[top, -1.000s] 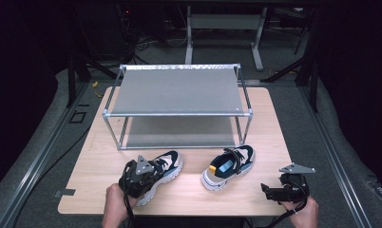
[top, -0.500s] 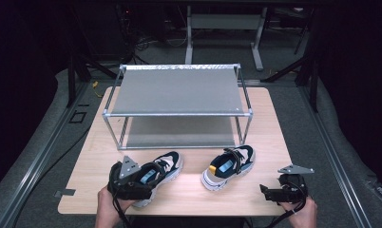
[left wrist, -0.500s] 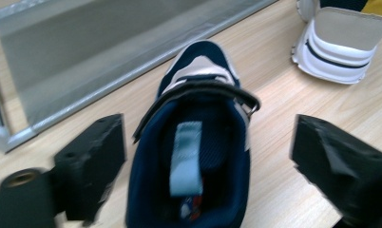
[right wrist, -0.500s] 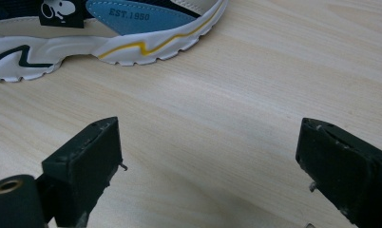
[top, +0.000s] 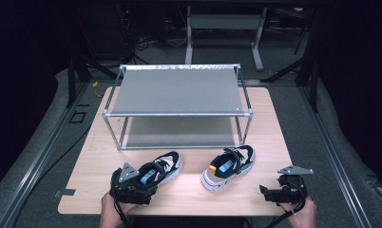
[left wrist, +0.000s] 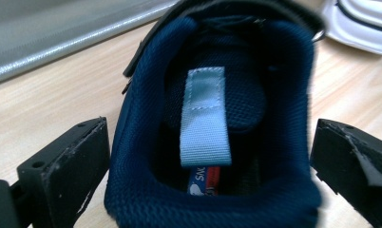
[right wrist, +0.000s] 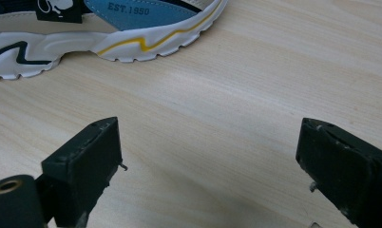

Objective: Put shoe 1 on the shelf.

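1. High view: we see a wooden table bearing a two-tier metal rack at its far half and two sneakers at the near half, in front of the rack.
2. We find the left sneaker lying at an angle, toe toward the rack, heel toward the person; the right sneaker lies well apart from it, likewise angled.
3. We note the left gripper at the heel of the left sneaker, held by a hand at the table's near edge.
4. Left gripper view: we see the left sneaker's dark blue heel collar, with its pale blue pull tab, between the two black jaws. The jaws have just been opening and stand wide on either side of the heel, with a gap on each side.
5. We place the right gripper near the table's right front corner, apart from the right sneaker.
6. Right gripper view: we see its jaws spread wide over bare wood, with the right sneaker's sole beyond them.
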